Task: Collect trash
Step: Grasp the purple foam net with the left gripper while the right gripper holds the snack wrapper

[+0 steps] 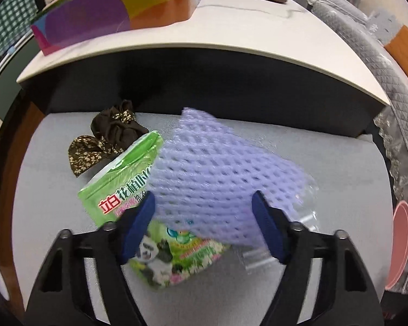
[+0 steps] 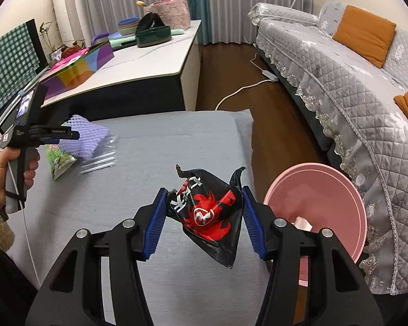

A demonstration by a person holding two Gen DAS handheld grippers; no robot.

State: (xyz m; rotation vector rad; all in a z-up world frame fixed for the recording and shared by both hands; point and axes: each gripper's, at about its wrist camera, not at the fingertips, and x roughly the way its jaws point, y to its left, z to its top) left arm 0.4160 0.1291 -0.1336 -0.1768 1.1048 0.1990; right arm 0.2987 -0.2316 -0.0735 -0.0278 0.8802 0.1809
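In the left wrist view my left gripper [image 1: 204,203] is shut on a purple foam net [image 1: 217,174], its blue pads on both sides of it. Under the net lie a green pouch [image 1: 127,190] and clear plastic wrap [image 1: 307,212] on the grey cushion [image 1: 326,157]. In the right wrist view my right gripper [image 2: 204,203] is shut on a black and red snack bag [image 2: 209,212], held above the cushion [image 2: 149,149]. A pink bin [image 2: 326,198] stands just right of it. The left gripper [image 2: 68,135], net [image 2: 84,135] and pouch [image 2: 59,161] show at far left.
A brown floral hair tie [image 1: 108,138] lies behind the pouch. A white table [image 2: 138,59] with a colourful box [image 2: 79,68] stands beyond the cushion. A grey quilted sofa [image 2: 340,81] runs along the right, with a cable [image 2: 242,89] on the wood floor.
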